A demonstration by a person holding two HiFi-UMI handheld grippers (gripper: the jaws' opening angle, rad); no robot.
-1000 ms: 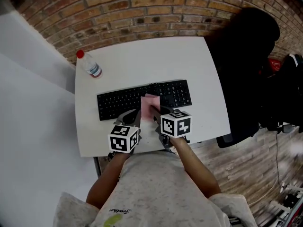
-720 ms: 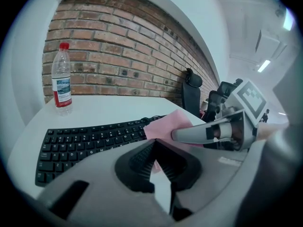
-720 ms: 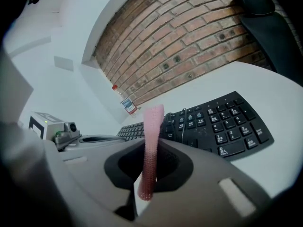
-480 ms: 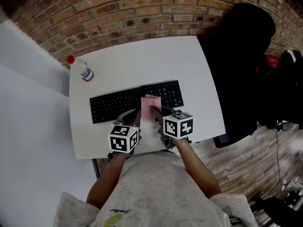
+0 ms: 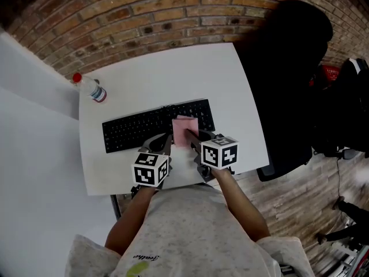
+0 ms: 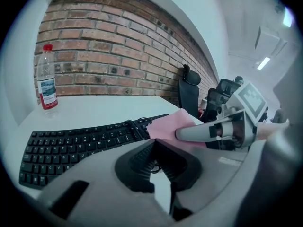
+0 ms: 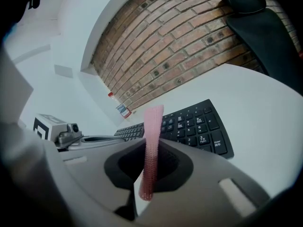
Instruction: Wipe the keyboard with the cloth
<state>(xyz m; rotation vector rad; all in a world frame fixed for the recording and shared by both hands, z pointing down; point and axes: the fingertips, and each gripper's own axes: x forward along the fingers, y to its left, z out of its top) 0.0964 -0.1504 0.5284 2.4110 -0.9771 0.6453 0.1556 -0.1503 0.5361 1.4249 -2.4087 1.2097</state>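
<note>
Right gripper view shows the right hand-held gripper [image 7: 150, 148] pinching the pink cloth [image 7: 153, 124] edge-on above the right part of the keyboard [image 7: 201, 124]. The left hand-held gripper [image 6: 155, 148], jaws pressed together on nothing, sits just beside the keyboard's near edge, over the table [image 5: 173, 77].

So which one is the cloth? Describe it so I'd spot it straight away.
Find the white table by the brick wall, then the black keyboard on it. At the keyboard's right part is the cloth, pinched in the right claw. It is the only pink, soft thing there.
</note>
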